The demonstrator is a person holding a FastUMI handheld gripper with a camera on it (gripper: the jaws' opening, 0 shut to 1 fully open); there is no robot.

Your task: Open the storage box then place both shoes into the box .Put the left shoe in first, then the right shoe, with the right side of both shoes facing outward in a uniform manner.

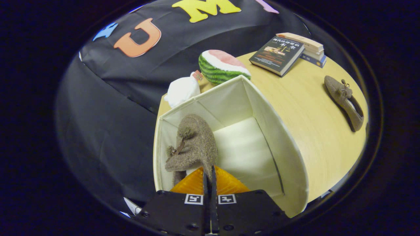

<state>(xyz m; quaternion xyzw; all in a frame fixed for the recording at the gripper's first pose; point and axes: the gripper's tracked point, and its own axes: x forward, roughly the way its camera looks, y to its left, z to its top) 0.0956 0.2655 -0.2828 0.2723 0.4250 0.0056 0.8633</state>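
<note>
My gripper (209, 172) is shut on the rim of a fuzzy brown shoe (192, 144). The shoe hangs inside the open cream storage box (279, 131), near its left wall, toe pointing away from me. Its small bow faces left. My orange fingers (226, 184) press together on the shoe's edge, just above the box's white floor. The other brown shoe (344, 100) lies on the wooden table to the right of the box, well beyond my fingers.
Behind the box sit a plush watermelon slice (221, 65) and a white soft object (182, 91). A stack of books (285, 50) lies at the table's (315, 137) far right. The table edge curves close past the loose shoe.
</note>
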